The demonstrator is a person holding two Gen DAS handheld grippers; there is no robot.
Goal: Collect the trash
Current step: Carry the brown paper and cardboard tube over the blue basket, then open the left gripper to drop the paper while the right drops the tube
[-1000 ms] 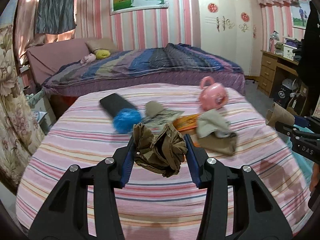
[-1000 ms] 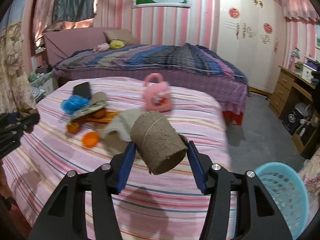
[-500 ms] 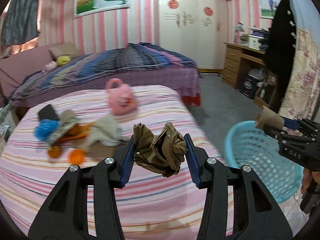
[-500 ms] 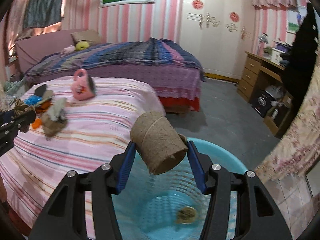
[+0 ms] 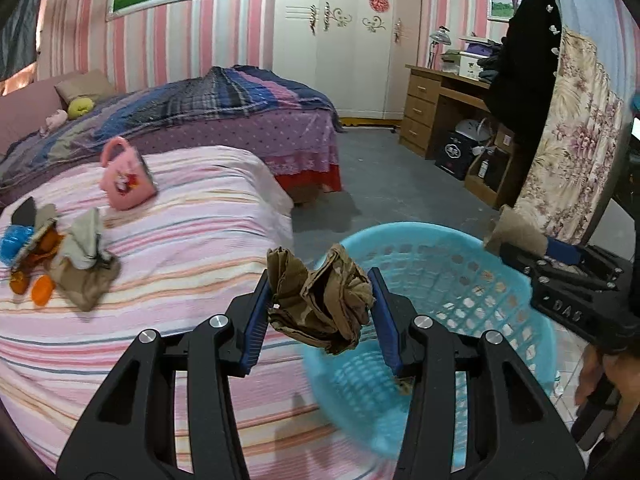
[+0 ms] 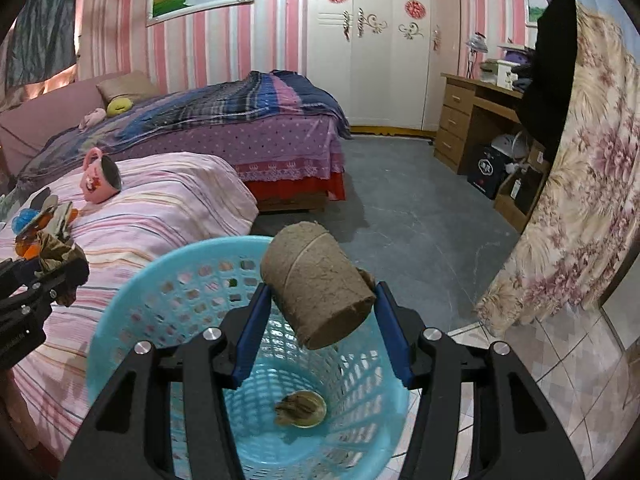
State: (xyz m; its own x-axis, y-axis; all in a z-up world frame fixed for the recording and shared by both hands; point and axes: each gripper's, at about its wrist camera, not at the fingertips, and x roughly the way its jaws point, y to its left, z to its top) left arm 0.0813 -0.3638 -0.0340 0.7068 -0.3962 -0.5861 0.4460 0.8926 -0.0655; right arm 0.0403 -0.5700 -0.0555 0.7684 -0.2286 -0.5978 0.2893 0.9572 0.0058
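My left gripper (image 5: 320, 312) is shut on a crumpled brown paper wad (image 5: 320, 300), held at the near rim of the light blue plastic basket (image 5: 460, 288). My right gripper (image 6: 320, 320) is shut on a brown cardboard roll (image 6: 316, 284), held above the basket's opening (image 6: 168, 292). A small crumpled brown scrap (image 6: 300, 408) lies on the basket's bottom. The right gripper with the roll also shows in the left wrist view (image 5: 516, 232), over the basket's far rim. The left gripper with its wad shows at the left edge of the right wrist view (image 6: 56, 256).
The pink striped bed (image 5: 180, 240) left of the basket holds a pink toy bag (image 5: 126, 176), a beige cloth (image 5: 84, 240), a blue fuzzy ball (image 5: 14, 240) and orange items (image 5: 42, 290). A second bed (image 6: 240, 120), wooden desk (image 6: 472, 112) and floral curtain (image 6: 580, 200) surround the grey floor.
Both grippers have swung right from over the striped bed to the blue basket, each still holding its item. The right gripper now sits above the basket's opening.
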